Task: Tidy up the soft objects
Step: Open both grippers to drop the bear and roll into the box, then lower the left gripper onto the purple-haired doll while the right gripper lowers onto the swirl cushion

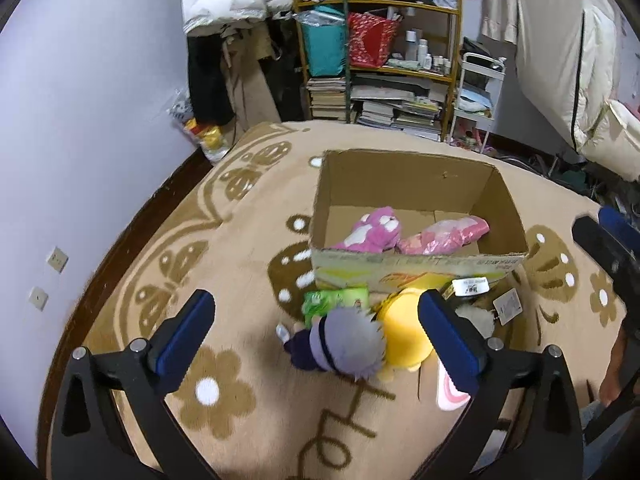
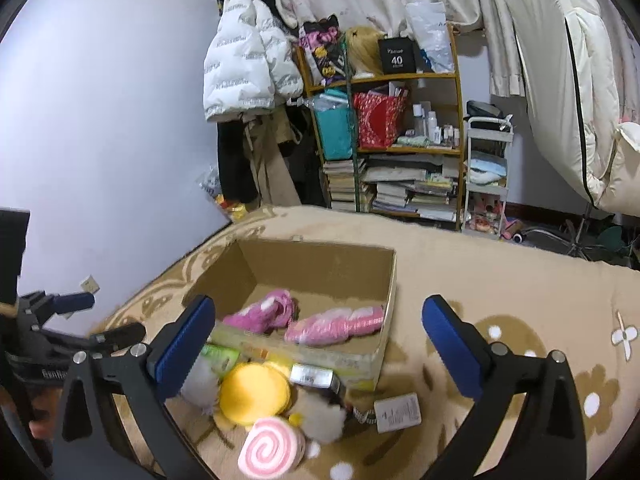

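An open cardboard box (image 1: 404, 268) stands on the patterned blanket and also shows in the right wrist view (image 2: 304, 264). Inside lie a pink-and-white plush (image 1: 372, 232) and a pink wrapped soft item (image 1: 444, 234). In front of the box lie a grey-haired doll (image 1: 340, 344), a yellow plush (image 1: 400, 336), a green packet (image 1: 336, 302), a white fluffy toy (image 2: 320, 416) and a pink swirl roll cushion (image 2: 272, 450). My left gripper (image 1: 316, 312) is open above the doll. My right gripper (image 2: 318, 316) is open above the pile and the box's near wall.
A wooden shelf (image 2: 400, 140) with books, bags and bottles stands behind the bed, with a white trolley (image 2: 486, 176) beside it. Coats hang at the left of the shelf (image 2: 248, 64). The lilac wall (image 1: 80, 120) runs along the left edge.
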`<state>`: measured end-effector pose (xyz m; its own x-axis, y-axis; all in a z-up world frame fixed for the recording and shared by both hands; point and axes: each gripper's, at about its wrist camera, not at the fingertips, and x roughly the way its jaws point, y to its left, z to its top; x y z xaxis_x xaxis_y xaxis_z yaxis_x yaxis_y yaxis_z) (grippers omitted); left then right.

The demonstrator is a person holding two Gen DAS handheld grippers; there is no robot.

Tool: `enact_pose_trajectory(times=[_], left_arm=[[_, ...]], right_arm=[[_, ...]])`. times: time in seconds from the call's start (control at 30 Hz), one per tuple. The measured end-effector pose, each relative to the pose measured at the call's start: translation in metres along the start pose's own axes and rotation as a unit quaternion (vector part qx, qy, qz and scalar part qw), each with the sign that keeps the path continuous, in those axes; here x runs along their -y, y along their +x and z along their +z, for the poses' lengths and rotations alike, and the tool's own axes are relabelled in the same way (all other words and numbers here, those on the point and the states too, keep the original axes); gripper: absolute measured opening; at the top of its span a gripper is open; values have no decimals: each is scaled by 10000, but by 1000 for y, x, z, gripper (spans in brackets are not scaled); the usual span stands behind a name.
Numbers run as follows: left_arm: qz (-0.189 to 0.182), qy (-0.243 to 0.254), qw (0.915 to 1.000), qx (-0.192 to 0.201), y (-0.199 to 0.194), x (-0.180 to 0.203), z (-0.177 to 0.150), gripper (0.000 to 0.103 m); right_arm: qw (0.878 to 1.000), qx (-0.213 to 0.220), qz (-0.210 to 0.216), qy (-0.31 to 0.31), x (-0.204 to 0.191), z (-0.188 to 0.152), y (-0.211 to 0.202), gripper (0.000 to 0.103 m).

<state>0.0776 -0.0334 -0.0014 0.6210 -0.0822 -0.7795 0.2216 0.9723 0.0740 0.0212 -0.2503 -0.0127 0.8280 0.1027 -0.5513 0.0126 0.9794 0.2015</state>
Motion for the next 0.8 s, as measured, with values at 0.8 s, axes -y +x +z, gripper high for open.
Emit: enact_pose_trajectory(times=[0.8], left_arm=[[-105,-273,9941,-1043,66,-8,-19,101]], right_arm=[[9892,-1457,142,19,-17,-73,65,103]])
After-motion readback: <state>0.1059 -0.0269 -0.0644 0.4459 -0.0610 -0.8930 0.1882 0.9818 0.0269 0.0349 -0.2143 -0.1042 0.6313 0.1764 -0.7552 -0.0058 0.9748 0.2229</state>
